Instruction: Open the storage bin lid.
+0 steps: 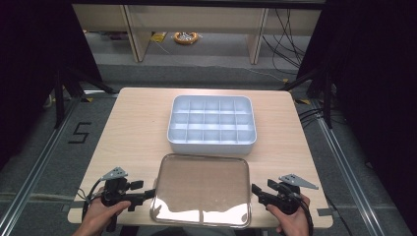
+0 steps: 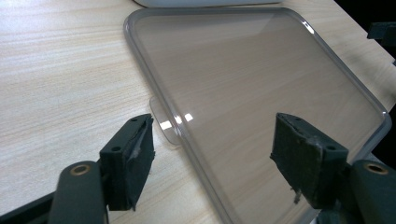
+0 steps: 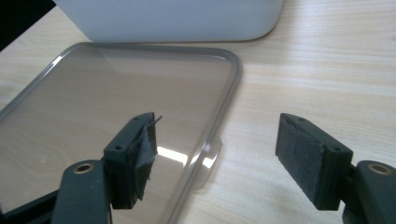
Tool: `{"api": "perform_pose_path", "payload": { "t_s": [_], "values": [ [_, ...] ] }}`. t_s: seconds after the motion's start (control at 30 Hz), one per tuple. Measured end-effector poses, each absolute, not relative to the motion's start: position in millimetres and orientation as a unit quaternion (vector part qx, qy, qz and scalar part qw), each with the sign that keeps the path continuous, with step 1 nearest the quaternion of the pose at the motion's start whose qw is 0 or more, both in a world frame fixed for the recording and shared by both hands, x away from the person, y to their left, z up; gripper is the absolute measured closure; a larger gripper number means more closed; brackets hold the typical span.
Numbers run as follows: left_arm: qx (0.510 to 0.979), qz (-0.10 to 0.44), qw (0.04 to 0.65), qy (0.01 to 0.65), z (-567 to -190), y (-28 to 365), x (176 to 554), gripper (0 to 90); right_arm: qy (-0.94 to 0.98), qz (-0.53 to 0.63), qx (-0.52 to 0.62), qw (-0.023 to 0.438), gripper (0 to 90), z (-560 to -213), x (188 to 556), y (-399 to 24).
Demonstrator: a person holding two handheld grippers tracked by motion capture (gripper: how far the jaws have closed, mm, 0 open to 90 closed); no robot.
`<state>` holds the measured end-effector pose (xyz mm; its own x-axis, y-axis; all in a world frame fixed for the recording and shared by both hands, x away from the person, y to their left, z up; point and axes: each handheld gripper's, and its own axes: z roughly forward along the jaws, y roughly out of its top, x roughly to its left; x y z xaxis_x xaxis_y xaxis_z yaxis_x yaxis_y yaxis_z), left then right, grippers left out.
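Clear lid point(image 1: 200, 191) flat on the table's point(image 1: 133, 132) near edge, in front of the grey compartment tray point(image 1: 212, 125).
The left gripper point(image 1: 147, 195) and right gripper point(image 1: 255, 191) flanked its short sides, jaws apart, gripping nothing; each straddled a small lid tab point(image 2: 164, 126).

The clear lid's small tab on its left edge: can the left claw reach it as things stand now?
Probably yes. The left claw is open, and the tab on the clear lid lies just ahead between its fingers, with bare table around it and nothing in the way.
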<state>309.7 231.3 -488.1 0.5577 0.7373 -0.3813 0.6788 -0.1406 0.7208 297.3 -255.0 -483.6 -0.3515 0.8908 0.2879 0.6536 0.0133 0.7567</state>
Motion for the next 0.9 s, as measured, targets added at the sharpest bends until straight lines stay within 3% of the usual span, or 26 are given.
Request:
{"api": "perform_pose_path", "payload": {
  "t_s": [0.03,0.1,0.2,0.3,0.33,0.43,0.47,0.9],
  "values": [
    [0.771,0.032,0.444,0.455,-487.3,234.9,309.8,28.4,0.703,0.434,0.545,0.142,29.5,-483.8,296.1,-255.6],
    [0.758,0.041,0.452,0.468,-488.4,231.8,307.9,28.1,0.693,0.433,0.563,0.127,29.0,-481.0,290.7,-252.7],
    [0.762,0.044,0.45,0.465,-489.1,232.2,305.5,27.1,0.704,0.441,0.535,0.151,27.8,-483.3,290.7,-255.0],
    [0.765,0.05,0.447,0.46,-490.0,233.6,303.0,26.6,0.697,0.436,0.554,0.131,26.9,-481.7,284.7,-252.5],
    [0.765,0.052,0.447,0.46,-490.4,233.8,302.4,26.4,0.707,0.442,0.532,0.148,26.5,-484.9,286.7,-255.1],
    [0.764,0.058,0.449,0.46,-491.2,234.6,300.6,25.5,0.7,0.431,0.555,0.13,25.7,-481.3,280.5,-253.1],
    [0.767,0.058,0.445,0.459,-490.7,235.7,300.0,25.3,0.704,0.441,0.537,0.146,25.5,-484.1,282.3,-254.6],
    [0.765,0.057,0.448,0.46,-491.1,239.1,290.7,24.6,0.703,0.443,0.54,0.132,23.8,-486.3,272.9,-255.9]
  ]
}}
